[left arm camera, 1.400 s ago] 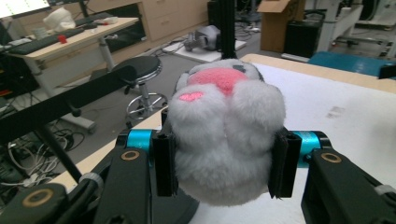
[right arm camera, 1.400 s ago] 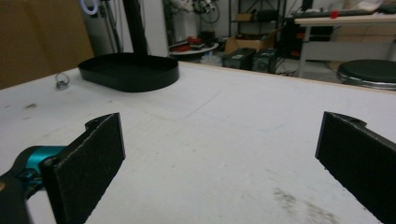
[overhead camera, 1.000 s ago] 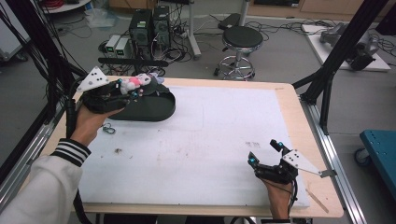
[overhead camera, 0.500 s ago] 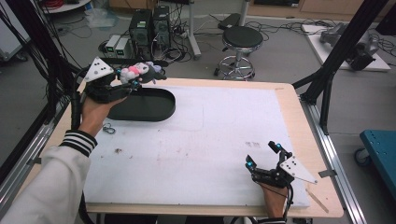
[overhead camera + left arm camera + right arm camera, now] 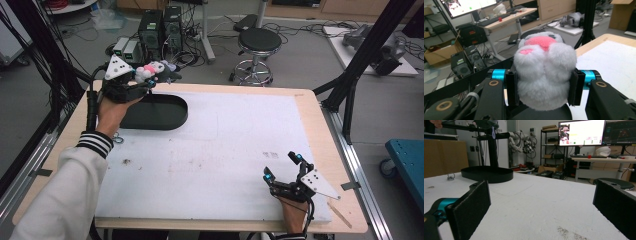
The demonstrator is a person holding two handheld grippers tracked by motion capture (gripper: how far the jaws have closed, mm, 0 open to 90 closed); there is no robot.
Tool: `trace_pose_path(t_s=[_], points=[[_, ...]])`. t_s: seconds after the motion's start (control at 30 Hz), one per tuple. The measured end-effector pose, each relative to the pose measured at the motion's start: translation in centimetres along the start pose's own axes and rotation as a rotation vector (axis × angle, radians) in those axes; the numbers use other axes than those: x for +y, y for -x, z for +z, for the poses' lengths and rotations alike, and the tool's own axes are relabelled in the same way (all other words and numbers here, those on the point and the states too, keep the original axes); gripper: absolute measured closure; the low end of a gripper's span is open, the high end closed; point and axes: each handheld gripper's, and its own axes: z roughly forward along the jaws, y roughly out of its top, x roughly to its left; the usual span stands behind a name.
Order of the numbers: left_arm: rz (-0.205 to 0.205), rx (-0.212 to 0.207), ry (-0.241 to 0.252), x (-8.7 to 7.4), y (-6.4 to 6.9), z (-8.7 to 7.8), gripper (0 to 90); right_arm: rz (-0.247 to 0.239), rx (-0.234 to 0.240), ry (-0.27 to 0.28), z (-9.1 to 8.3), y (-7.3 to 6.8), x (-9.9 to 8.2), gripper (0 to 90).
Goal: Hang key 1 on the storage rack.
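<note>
1. Lifted since the earlier frame: left gripper (image 5: 145, 80) carries the plush toy (image 5: 148, 71) up off the black tray (image 5: 170, 116), now past the counter's (image 5: 240, 135) far edge.
2. Right gripper (image 5: 282, 167) rests spread and empty on the near side of the counter.
3. Plush toy: judged light, soft, squashy, not fragile; pads (image 5: 512, 87) pinch its belly, the best hold.

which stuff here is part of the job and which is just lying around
In the job:
- plush toy, clamped in the left gripper
- black oval tray, just below it

Lying about:
- metal ring on the table edge
- right gripper, open, resting on the white mat
</note>
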Motion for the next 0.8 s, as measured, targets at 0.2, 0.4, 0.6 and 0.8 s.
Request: trace_pose_path(t_s=[0.2, 0.4, 0.6, 0.8], points=[[0.002, 0.029, -0.013, 0.1, -0.1, 0.8, 54.8, 0.010, 0.000, 0.011, -0.1, 0.0, 0.0, 0.5], [0.000, 0.037, -0.015, 0.6, 0.0, 1.4, 54.8, 0.000, -0.001, 0.024, -0.2, 0.1, -0.1, 0.5], [0.018, 0.046, -0.025, 0.9, 0.2, 2.2, 54.7, -0.010, 0.001, 0.028, -0.2, 0.1, -0.1, 0.5], [0.025, 0.048, -0.033, 0.8, 0.7, 2.8, 54.7, -0.005, 0.002, 0.027, -0.2, 0.1, -0.1, 0.5]])
